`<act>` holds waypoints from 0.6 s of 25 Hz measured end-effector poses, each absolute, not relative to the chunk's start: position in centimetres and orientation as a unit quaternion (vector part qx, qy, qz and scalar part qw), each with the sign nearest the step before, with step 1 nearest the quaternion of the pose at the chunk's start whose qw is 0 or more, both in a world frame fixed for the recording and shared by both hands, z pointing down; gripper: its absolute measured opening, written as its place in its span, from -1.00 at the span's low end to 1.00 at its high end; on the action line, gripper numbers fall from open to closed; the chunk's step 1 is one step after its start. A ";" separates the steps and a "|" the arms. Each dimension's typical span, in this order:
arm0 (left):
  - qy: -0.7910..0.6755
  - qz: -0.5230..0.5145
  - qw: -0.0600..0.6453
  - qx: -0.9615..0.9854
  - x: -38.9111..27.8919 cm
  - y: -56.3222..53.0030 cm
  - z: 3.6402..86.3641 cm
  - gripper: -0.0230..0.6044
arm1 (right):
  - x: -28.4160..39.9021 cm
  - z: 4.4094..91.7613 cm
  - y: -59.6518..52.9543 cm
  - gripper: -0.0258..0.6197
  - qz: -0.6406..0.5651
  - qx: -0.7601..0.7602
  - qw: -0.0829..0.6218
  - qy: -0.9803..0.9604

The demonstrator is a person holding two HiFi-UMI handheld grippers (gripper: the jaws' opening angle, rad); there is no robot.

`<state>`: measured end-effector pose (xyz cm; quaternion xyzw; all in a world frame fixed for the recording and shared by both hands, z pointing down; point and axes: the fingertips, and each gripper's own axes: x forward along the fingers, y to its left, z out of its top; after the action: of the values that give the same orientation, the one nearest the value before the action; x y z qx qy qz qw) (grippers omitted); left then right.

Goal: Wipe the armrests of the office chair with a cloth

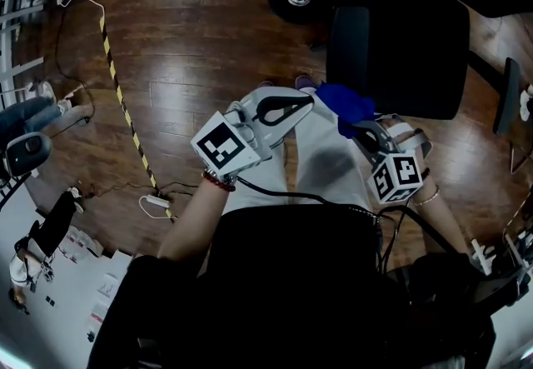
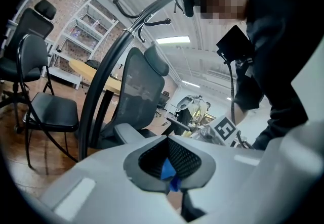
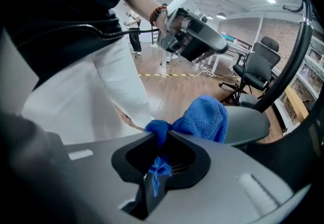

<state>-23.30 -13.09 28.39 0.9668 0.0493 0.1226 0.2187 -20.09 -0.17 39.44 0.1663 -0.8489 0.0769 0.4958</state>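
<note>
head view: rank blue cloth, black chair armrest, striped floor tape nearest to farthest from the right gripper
1. Blue microfibre cloth: clamped in the right gripper's tongs.
2. Black padded chair armrest: just beyond the cloth.
3. Yellow-black striped floor tape: far left.

Fluffy terry cloth (image 3: 207,117), glossy wood floor (image 1: 191,51)

Head view looks steeply down on left gripper (image 1: 290,107) and right gripper (image 1: 365,132); their views face each other.

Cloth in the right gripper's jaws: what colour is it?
Blue. The cloth, pinched by the right gripper, shows best in the right gripper view.
</note>
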 end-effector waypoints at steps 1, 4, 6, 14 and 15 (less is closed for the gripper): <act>0.048 0.120 0.217 0.967 -23.3 -13.1 28.2 -0.91 | -19.2 39.7 0.0 -0.79 0.082 0.170 0.506 -0.841; 0.031 0.108 0.224 0.968 -23.8 -13.8 27.7 -0.91 | -16.0 40.2 -0.5 -0.79 0.109 0.208 0.525 -0.818; 0.018 0.101 0.230 0.968 -24.2 -14.2 27.7 -0.91 | -13.9 39.9 -2.4 -0.79 0.128 0.257 0.510 -0.811; -0.024 0.095 0.238 0.966 -25.8 -15.0 28.0 -0.91 | -12.0 38.5 -10.8 -0.79 0.167 0.265 0.446 -0.839; -0.025 0.095 0.239 0.966 -26.0 -14.9 28.0 -0.91 | -11.6 38.4 -11.3 -0.79 0.168 0.270 0.443 -0.838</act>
<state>-25.98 -14.91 27.99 0.9660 -0.0252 0.0953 0.2391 -11.56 -11.32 38.41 0.2701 -0.8383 0.1681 0.4428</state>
